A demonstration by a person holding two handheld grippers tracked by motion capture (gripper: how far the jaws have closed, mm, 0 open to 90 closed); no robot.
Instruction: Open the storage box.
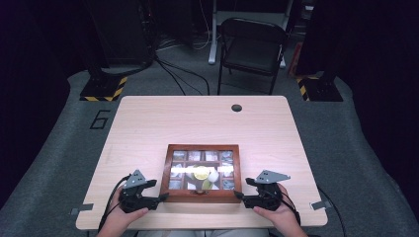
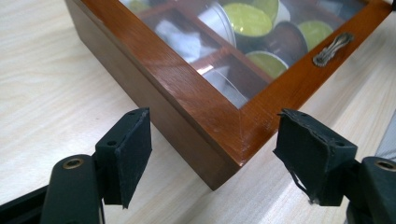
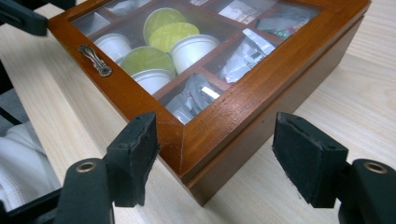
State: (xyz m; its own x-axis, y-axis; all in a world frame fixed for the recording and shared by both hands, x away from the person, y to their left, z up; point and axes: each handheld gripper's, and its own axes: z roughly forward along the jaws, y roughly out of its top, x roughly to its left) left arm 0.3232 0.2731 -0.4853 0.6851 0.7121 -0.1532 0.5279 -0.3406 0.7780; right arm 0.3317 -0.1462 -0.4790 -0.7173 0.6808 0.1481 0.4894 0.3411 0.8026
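Two tools sat at the near edge of the counter [image 1: 207,116], one in each of the person's hands. Left tool [image 1: 163,196] pointed at the near left corner of one wooden box [image 1: 202,193]; right tool [image 1: 238,195] pointed at the near right corner. One grey three-cornered plate topped each tool.

Seen from the left gripper view, the left tool [image 2: 212,149] stood wide, its two black pads [image 2: 133,154] flanking the box [image 2: 187,107] corner with clear gaps on both sides, gripping nothing. Seen from the right gripper view, the right tool [image 3: 215,156] was also wide around the box [image 3: 224,116] corner. Its left pad [image 3: 135,154] sat close against the front wall, though I could not tell whether it touched, and the other pad stood clear of the side wall.

That box lay flat, lid shut, near the front middle of the counter. Its glass lid [image 3: 187,42] showed compartments in rows of four across. One metal handle [image 3: 95,59] sat on the front rail. Under the glass lay about three green-topped capsules [image 3: 161,21] and three white cups [image 3: 194,49], plus several foil sachets [image 3: 243,56] in the other cells; glare hid some of them.

One dark round hole [image 1: 236,107] marked the counter's far side. One black folding chair [image 1: 251,47] stood on the floor behind.
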